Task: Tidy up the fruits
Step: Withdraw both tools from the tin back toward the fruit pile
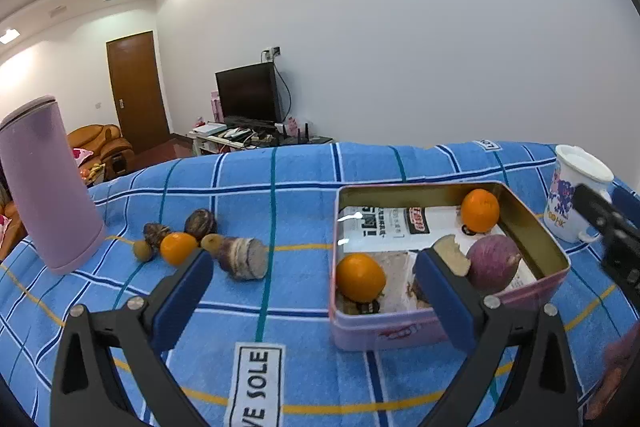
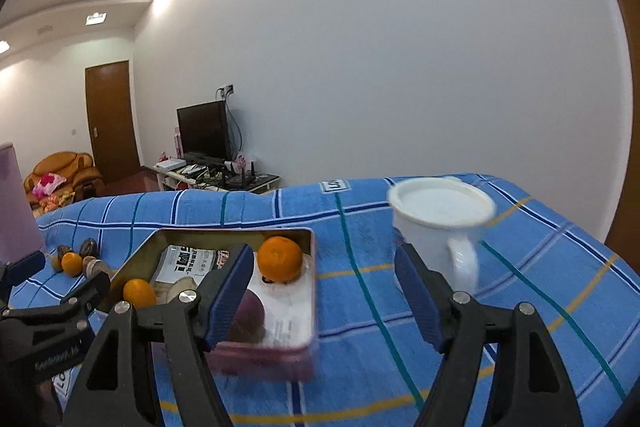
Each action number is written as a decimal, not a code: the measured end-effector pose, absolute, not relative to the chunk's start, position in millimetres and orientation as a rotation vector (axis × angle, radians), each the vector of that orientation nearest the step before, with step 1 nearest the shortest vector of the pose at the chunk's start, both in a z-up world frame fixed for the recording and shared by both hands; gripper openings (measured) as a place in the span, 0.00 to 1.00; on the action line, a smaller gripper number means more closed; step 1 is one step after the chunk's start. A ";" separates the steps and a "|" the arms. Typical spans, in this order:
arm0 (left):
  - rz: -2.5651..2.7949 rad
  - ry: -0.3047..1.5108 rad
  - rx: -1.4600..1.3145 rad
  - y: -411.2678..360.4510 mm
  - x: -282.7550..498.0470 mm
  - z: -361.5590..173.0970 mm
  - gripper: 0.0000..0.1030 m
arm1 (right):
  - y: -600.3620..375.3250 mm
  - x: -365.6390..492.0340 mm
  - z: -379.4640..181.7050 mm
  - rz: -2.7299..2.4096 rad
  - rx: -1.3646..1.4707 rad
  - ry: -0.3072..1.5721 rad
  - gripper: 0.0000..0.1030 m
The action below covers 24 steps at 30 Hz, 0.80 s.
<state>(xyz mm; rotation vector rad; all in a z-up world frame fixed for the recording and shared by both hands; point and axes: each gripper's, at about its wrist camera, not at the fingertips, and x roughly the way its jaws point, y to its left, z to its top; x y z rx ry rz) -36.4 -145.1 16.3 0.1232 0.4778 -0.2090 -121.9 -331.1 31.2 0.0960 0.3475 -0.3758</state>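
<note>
Fruit partly sorted into a pink tin on a blue checked cloth.

Left wrist view: left gripper (image 1: 312, 279) spread wide and empty at lower centre; tin (image 1: 532, 223) at right centre holding two oranges (image 1: 360, 277) and a purple fruit (image 1: 494, 263); loose fruit pile (image 1: 200, 239) at left centre beside a lilac canister (image 1: 44, 183). Right wrist view: right gripper (image 2: 324, 291) wide apart, gripping nothing, between tin (image 2: 276, 351) lower left and white mug (image 2: 444, 227) at right centre.

Cloth: blue plaid (image 1: 304, 195), covering my table.
Cylinder: lilac (image 1: 48, 183), upright, to my left.
Mug: white (image 2: 444, 227), upright, right.
Beyond: TV (image 1: 248, 93), door (image 1: 136, 89), armchair (image 2: 64, 171).
</note>
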 end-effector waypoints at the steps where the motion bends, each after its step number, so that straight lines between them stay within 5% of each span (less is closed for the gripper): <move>1: -0.208 0.477 0.121 -143.6 -38.7 16.2 1.00 | -331.9 -126.0 31.0 -0.383 0.100 0.345 0.72; 24: -0.101 0.428 0.188 -56.2 -0.3 33.1 1.00 | -256.8 -68.8 52.6 -0.246 0.195 0.397 0.72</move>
